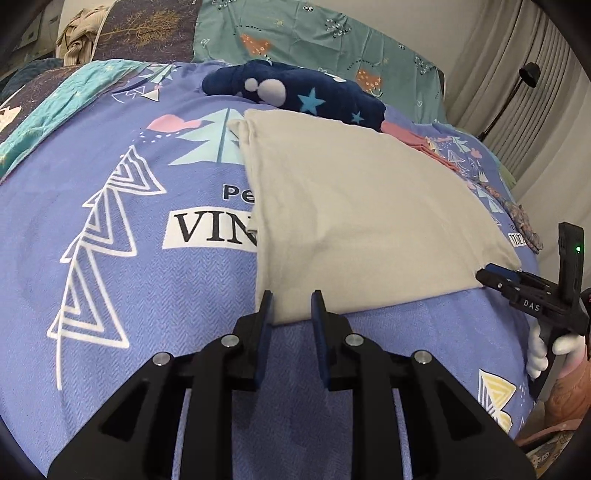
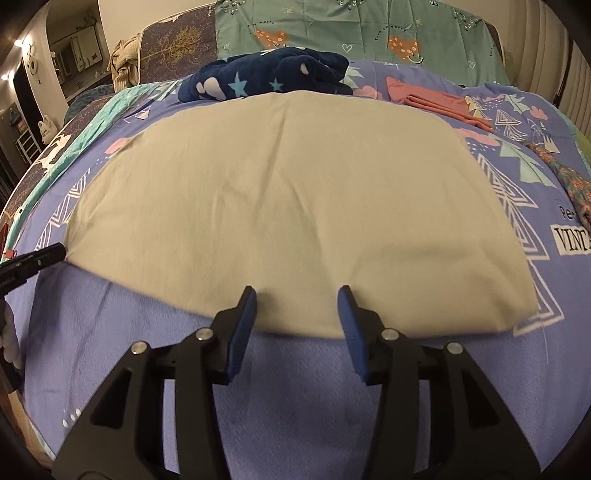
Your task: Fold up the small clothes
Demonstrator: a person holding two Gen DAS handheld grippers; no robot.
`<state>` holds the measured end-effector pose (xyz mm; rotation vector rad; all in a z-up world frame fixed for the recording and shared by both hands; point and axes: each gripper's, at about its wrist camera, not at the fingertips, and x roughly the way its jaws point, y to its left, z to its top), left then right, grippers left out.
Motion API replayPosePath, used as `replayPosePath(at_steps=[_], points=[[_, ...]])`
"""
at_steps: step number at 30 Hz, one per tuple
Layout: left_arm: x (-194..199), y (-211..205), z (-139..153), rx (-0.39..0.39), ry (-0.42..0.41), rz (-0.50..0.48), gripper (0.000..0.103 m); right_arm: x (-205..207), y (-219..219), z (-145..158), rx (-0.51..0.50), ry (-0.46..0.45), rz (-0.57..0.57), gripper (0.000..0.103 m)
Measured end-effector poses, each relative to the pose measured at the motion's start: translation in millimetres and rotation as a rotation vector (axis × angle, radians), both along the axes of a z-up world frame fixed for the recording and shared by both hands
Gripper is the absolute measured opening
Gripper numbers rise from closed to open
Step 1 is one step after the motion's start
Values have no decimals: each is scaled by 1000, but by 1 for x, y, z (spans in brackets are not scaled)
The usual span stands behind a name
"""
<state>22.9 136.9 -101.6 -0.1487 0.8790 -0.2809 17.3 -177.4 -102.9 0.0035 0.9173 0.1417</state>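
A cream folded garment lies flat on the blue patterned bedspread; it fills the middle of the right wrist view. My left gripper is open, its tips at the garment's near left corner with nothing between them. My right gripper is open at the garment's near edge, empty. The right gripper also shows in the left wrist view by the garment's near right corner. The left gripper shows at the left edge of the right wrist view.
A dark blue star-print fleece lies bunched behind the cream garment. A folded pink garment and a floral cloth lie to the right. A green patterned sheet covers the headboard. Curtains hang on the right.
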Motion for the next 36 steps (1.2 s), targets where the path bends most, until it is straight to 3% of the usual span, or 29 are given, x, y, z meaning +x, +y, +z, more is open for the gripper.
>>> replayPosePath(at_steps=[2,4,13,17,21,29,32,33,36], points=[[-2,-1,5,72,-14,30,34,-6,0,1,-9,0,-11,49],[-5,4,11,100,-38,36,35,-10,0,2,-8,3,-21,51],[0,32,6,25,-18,89,36,-14,14,13,-40,-18,-2,52],[1,30,-1,-17,-5,63,36,-12,33,20,-66,-36,46,53],[2,26,-1,-114,2,5,37,-14,51,22,-66,-44,98,54],[3,25,-9,-112,9,-18,36,-25,104,17,-140,-68,272,59],[1,23,-9,-104,4,-37,29,-27,122,15,-159,-72,324,60],[0,23,-10,-117,5,-44,20,-28,127,14,-160,-69,337,60],[1,25,-11,-132,7,-43,17,-29,137,9,-177,-64,361,60]])
